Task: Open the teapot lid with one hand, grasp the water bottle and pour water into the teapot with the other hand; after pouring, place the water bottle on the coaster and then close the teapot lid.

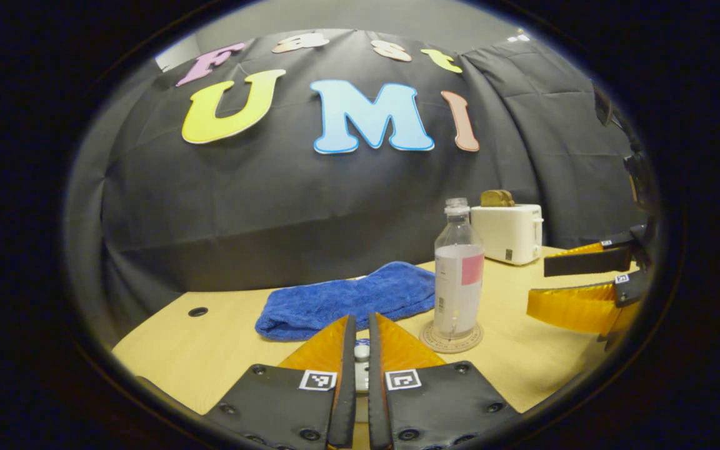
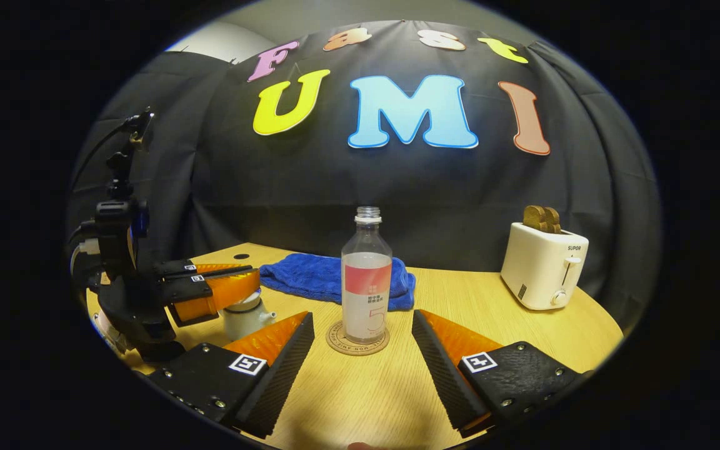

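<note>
A clear water bottle [image 2: 366, 281] with no cap stands upright on a round coaster [image 2: 357, 342] at mid-table. My right gripper [image 2: 362, 315] is open, its fingers spread to either side of the bottle and a little short of it, touching nothing. A small white teapot [image 2: 241, 319] sits to the left. My left gripper [image 2: 255, 279] reaches over its top. In the left gripper view, the left gripper [image 1: 361, 322] is shut on the teapot lid's small white knob [image 1: 360, 352]. The bottle [image 1: 458, 281], coaster [image 1: 451, 340] and right gripper [image 1: 538, 287] stand to its right.
A blue towel [image 2: 310, 275] lies crumpled behind the bottle and teapot. A white toaster [image 2: 544, 265] with toast in it stands at the back right. The wooden table [image 2: 366, 400] has a small hole [image 1: 197, 311] near its far left edge. Black cloth walls the booth behind.
</note>
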A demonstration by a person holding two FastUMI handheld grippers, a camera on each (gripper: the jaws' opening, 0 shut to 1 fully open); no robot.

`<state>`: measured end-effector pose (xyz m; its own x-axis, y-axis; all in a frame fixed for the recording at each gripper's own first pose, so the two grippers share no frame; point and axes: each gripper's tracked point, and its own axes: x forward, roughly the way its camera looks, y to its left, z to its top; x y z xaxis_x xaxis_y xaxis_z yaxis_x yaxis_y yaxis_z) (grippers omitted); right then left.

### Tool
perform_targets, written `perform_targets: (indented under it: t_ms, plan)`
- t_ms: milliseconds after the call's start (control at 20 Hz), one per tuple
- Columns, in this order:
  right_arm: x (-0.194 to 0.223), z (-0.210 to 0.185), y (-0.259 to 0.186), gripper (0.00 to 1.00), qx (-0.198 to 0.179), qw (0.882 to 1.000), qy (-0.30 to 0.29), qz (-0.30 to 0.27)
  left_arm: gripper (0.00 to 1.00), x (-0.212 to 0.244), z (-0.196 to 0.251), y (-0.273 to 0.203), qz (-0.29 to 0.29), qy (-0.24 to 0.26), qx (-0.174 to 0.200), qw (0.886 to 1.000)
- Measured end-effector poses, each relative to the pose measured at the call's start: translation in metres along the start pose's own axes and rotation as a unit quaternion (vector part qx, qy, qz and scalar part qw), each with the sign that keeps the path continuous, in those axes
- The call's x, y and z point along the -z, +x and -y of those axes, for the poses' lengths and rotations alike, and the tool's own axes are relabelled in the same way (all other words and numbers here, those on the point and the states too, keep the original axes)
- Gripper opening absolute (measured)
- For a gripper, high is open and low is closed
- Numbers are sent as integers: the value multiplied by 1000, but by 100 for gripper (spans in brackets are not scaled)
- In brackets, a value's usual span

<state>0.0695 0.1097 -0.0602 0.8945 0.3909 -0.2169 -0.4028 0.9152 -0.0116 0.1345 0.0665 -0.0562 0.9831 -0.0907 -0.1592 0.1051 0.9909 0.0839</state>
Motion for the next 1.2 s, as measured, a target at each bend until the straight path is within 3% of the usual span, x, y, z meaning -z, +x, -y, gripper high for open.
perform_targets:
  t_ms: [700,900,1200]
  plan:
    - [4,4,-1,98,4,1000,3,-2,14,4,-7,-2,5,-13,-17,1000]
    - [4,3,0,98,2,1000,2,-2,14,1,0,-1,11,-32,-4,999]
    - [7,3,-2,98,4,1000,7,-4,14,2,-3,2,14,-22,-14,1000]
